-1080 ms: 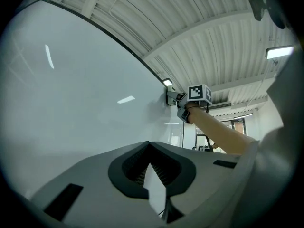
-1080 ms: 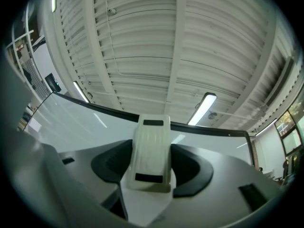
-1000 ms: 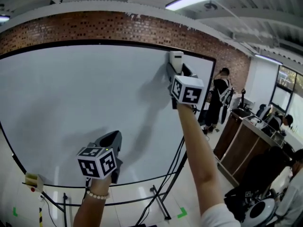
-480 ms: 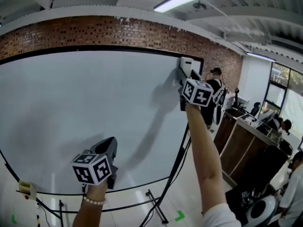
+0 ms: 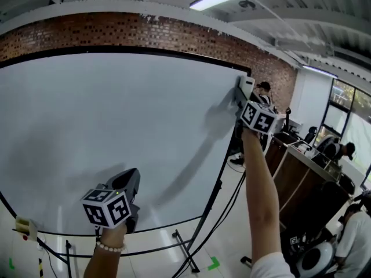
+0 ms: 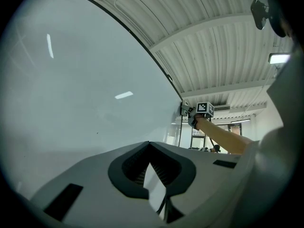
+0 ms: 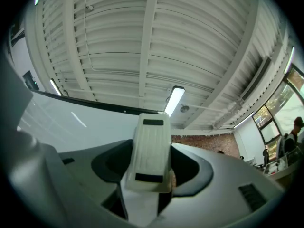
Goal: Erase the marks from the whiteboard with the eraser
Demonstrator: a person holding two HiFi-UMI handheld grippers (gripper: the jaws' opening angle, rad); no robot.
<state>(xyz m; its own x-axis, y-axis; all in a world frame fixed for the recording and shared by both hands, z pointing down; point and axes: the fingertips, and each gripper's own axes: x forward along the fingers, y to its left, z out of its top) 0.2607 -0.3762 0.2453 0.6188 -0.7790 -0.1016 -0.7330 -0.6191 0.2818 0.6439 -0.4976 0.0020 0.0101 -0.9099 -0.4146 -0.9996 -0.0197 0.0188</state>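
A red brick wall [image 5: 116, 33] rises behind the large white, black-framed whiteboard [image 5: 116, 132] on its stand. At the board's top right corner, the right gripper [image 5: 242, 97] is clamped on a white ribbed plastic eraser [image 7: 151, 151]. The left gripper [image 5: 131, 181], its jaws together with nothing between them, hangs near the bottom edge.

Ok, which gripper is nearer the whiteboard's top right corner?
Right. The right gripper, shut on the eraser, is up at that corner of the whiteboard; the left gripper hangs low, near the bottom edge.
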